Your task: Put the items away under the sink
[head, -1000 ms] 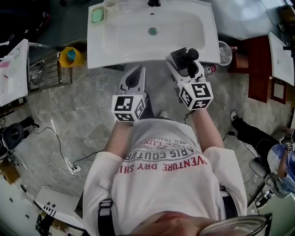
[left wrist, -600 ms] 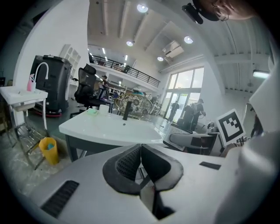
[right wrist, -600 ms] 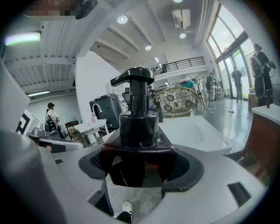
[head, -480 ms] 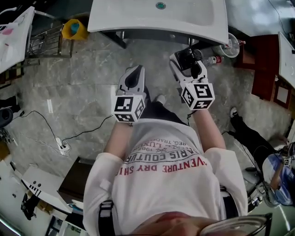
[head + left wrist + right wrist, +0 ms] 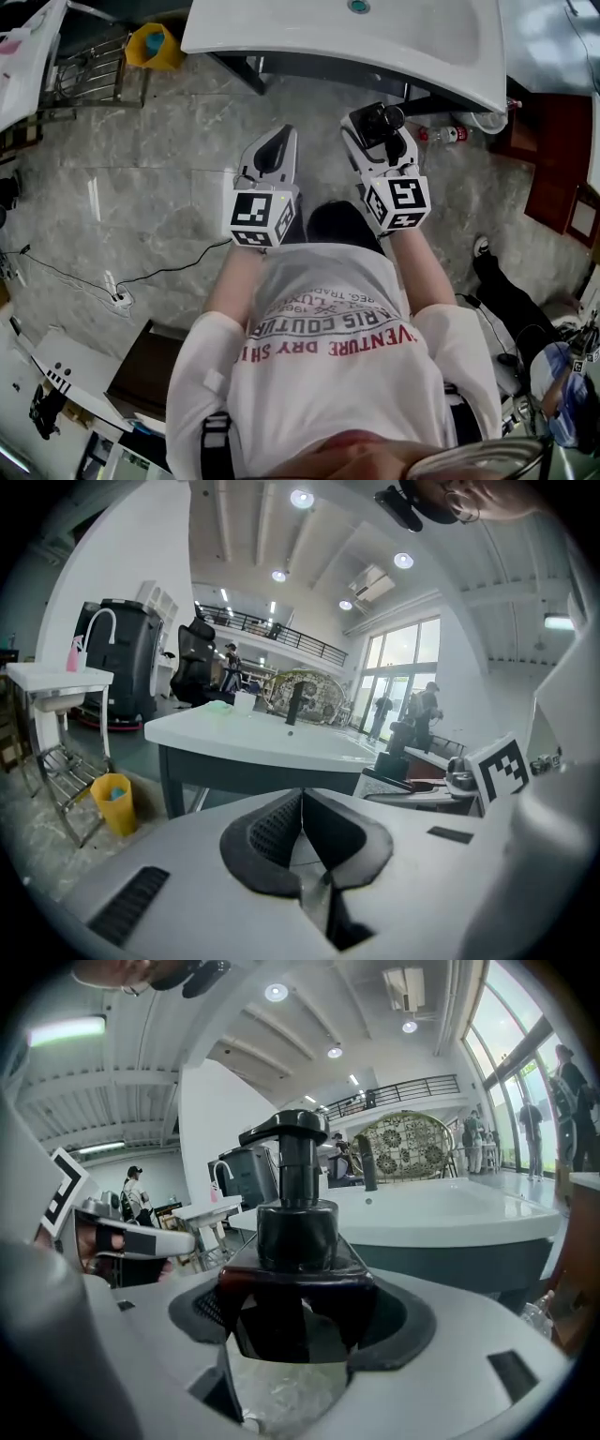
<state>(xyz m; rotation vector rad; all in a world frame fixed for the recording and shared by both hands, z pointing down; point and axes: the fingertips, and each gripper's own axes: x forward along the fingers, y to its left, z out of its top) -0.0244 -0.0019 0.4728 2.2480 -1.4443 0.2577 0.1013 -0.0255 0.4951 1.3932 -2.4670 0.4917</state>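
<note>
My right gripper (image 5: 378, 129) is shut on a dark pump bottle (image 5: 381, 122) with a black pump head, held upright in front of the white sink (image 5: 412, 52). In the right gripper view the pump bottle (image 5: 298, 1269) fills the space between the jaws, and the sink's basin (image 5: 441, 1213) stands just behind it. My left gripper (image 5: 272, 155) is shut with nothing in it, level with the right one and to its left. The left gripper view shows its pads (image 5: 277, 827) pressed together, with the sink (image 5: 253, 747) ahead on dark legs.
A yellow bucket (image 5: 153, 44) stands beside a wire rack (image 5: 89, 61) left of the sink. A plastic bottle (image 5: 441, 134) lies on the floor under the sink's right end. A red-brown cabinet (image 5: 562, 178) is at the right. Cables and a power strip (image 5: 117, 298) cross the stone floor.
The view has dropped and the sink has slid toward the top edge; both grippers have sunk lower in front of it. The right gripper has kept its hold on the pump bottle.
</note>
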